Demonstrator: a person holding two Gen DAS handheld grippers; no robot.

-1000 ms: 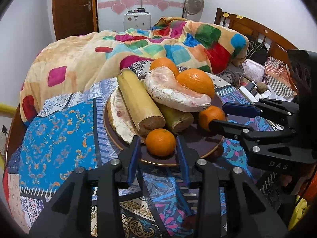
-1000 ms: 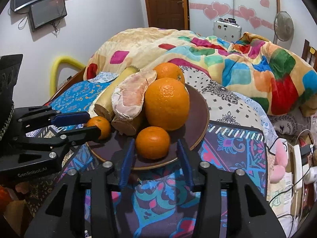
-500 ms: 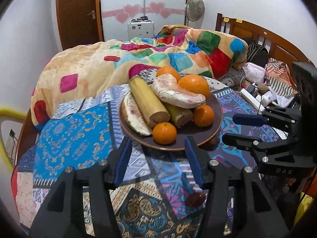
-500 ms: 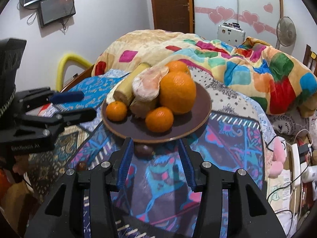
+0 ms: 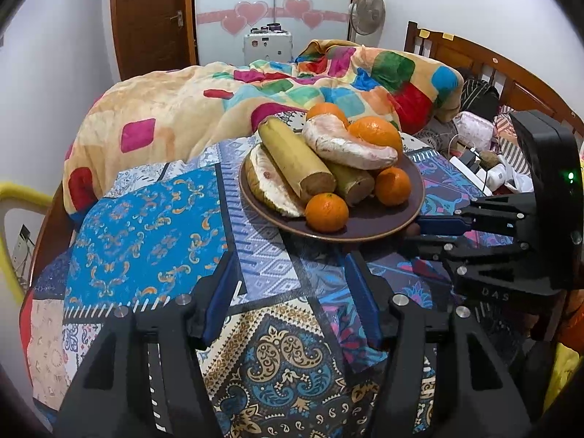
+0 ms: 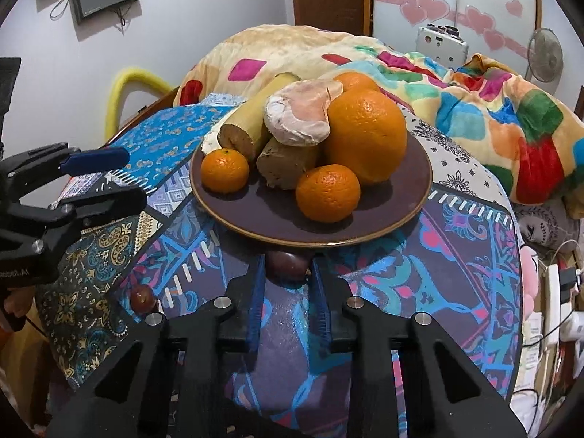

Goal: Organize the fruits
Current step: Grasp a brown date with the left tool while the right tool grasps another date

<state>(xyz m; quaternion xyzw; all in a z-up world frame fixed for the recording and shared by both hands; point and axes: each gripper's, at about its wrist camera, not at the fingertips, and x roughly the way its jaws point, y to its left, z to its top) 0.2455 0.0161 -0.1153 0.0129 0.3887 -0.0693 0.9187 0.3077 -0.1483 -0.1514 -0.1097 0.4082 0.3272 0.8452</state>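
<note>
A patchwork bedspread (image 5: 146, 219) covered the bed, with a bright quilt (image 5: 226, 109) heaped behind. On it sat a dark plate (image 6: 412, 186) stacked with a large orange (image 6: 365, 135), pomelo pieces (image 6: 299, 116) and small tangerines (image 6: 327, 193). The left gripper (image 5: 292, 281) had just been opening and stood wide over bare cloth. The right gripper (image 6: 286, 273) had closed narrowly around a dark purple fruit (image 6: 288, 264) lying at the plate's near edge.

Glossy brown plate (image 6: 412, 204), dimpled orange (image 6: 365, 135), patterned cloth bedspread (image 5: 146, 226)
</note>
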